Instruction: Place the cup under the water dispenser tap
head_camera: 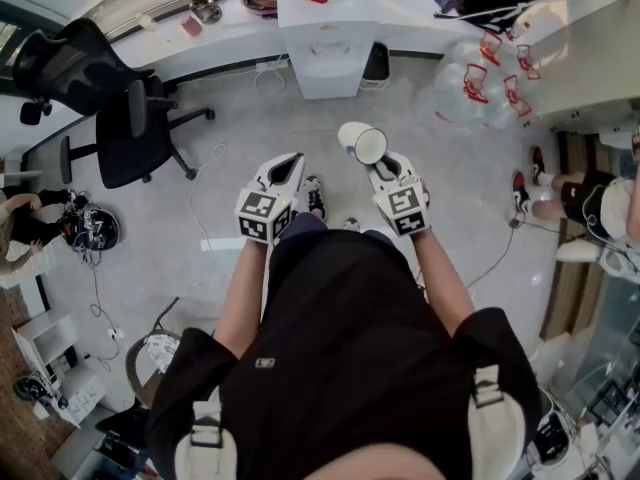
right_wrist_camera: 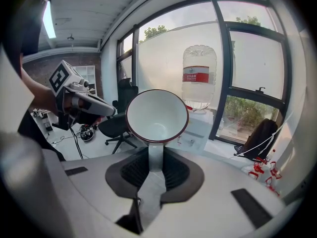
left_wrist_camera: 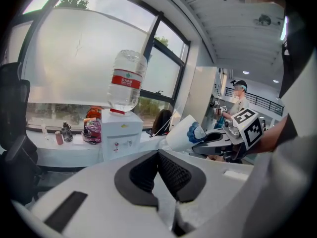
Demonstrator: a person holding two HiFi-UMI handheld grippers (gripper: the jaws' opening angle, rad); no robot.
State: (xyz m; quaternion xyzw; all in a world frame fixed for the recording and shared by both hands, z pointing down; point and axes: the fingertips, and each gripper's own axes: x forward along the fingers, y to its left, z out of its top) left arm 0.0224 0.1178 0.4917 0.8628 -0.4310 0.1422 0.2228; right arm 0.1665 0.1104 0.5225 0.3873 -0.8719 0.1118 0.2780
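While gripped, seemingly by its handle, cup ahead of right gripper

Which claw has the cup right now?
The right claw, on the right of the head view: its jaws pinch the white cup by its handle. The left claw has nothing between its jaws.

Bare grey floor lies open between the right gripper, with its white red-rimmed cup, and the white box-shaped water dispenser. 2 black office chairs crowd the left side, clear plastic bottles the right.
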